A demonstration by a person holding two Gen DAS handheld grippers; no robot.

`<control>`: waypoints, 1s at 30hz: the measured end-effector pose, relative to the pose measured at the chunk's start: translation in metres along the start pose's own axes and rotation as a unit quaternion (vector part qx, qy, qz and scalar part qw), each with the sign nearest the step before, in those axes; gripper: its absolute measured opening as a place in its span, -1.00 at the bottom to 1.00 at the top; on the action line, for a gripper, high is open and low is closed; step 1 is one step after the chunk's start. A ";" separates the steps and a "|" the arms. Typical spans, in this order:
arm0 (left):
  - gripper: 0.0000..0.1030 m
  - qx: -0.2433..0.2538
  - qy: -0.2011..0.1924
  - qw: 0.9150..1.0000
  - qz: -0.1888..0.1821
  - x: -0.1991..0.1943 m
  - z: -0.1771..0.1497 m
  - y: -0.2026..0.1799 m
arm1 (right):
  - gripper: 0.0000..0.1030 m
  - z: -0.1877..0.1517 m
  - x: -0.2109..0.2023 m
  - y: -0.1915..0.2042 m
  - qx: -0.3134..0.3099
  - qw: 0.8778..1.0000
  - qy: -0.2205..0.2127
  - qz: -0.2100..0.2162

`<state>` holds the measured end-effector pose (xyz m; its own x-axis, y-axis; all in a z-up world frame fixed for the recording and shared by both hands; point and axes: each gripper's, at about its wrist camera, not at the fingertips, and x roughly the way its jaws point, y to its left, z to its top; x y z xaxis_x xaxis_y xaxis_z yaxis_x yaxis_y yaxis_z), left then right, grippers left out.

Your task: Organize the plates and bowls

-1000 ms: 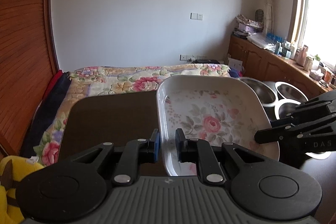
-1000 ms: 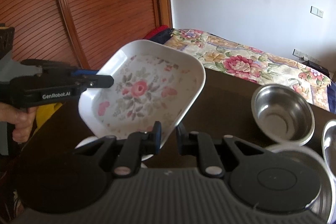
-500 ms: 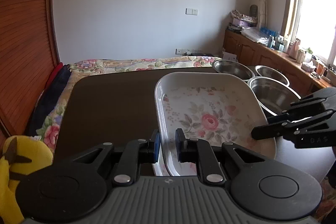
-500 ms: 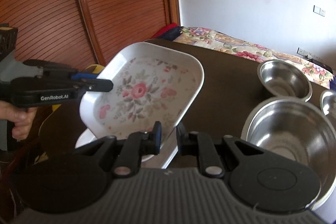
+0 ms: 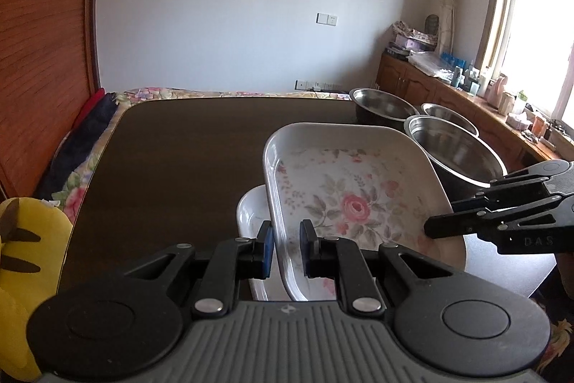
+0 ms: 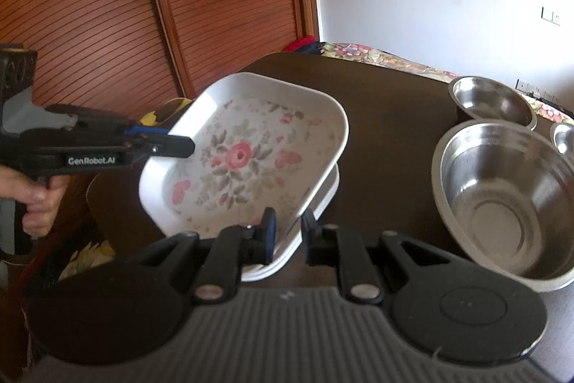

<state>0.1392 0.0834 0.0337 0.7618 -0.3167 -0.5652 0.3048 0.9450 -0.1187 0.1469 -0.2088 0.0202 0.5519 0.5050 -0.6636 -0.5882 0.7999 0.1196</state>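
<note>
White floral square plate (image 5: 353, 200), glossy, above round steel bowls (image 6: 502, 203)

floral tray (image 5: 353, 200) above another tray (image 5: 251, 221) (bowls (image 5: 455, 149) just right)

The left gripper (image 5: 287, 248) points forward and downward, its blue-padded jaws closed on the near rim of the floral plate (image 5: 353, 192). The right gripper (image 6: 288, 232) tilts down likewise, pinching the plate's opposite rim. A hand (image 6: 34, 203) wraps the left gripper's handle, fingers curled around it
</note>
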 end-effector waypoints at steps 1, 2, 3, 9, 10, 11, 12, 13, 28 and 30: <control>-0.12 0.001 -0.001 1.000 0.001 0.000 -0.002 0.000 | -0.67 -0.002 -0.001 0.000 -0.001 1.000 -0.002 -0.001; -0.12 0.003 -0.002 1.000 0.003 0.000 -0.003 0.000 | -0.67 -0.001 -0.001 0.001 -0.002 1.000 -0.004 -0.003; -0.12 0.005 -0.001 1.000 0.005 0.001 -0.004 0.000 | -0.67 0.000 0.001 0.000 -0.001 1.000 -0.006 -0.002; -0.12 0.001 0.003 1.000 0.006 0.007 -0.007 0.002 | -0.67 -0.009 0.002 0.000 -0.001 1.000 -0.007 -0.003; -0.12 0.000 0.004 1.000 0.007 0.008 -0.007 0.002 | -0.67 -0.011 0.001 0.000 -0.001 1.000 -0.008 -0.003; -0.12 0.000 0.004 1.000 0.008 0.009 -0.007 0.002 | -0.67 -0.012 0.002 0.000 -0.002 1.000 -0.007 -0.004; -0.12 0.000 0.004 1.000 0.010 0.010 -0.008 0.002 | -0.67 -0.012 0.003 0.001 -0.003 1.000 -0.007 -0.004; -0.12 0.001 0.005 1.000 0.011 0.011 -0.008 0.002 | -0.67 -0.012 0.003 0.001 -0.002 1.000 -0.008 -0.005; -0.12 -0.011 0.003 1.000 0.020 0.020 -0.016 0.009 | -0.59 -0.012 0.013 0.005 0.006 1.000 -0.019 -0.024; -0.10 -0.014 -0.003 1.000 0.019 0.019 -0.018 0.009 | -0.54 -0.014 0.012 0.004 0.007 0.999 -0.032 -0.021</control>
<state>0.1461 0.0873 0.0076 0.7764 -0.2807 -0.5643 0.2599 0.9583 -0.1191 0.1423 -0.2042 0.0025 0.6131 0.4904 -0.6194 -0.5550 0.8253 0.1039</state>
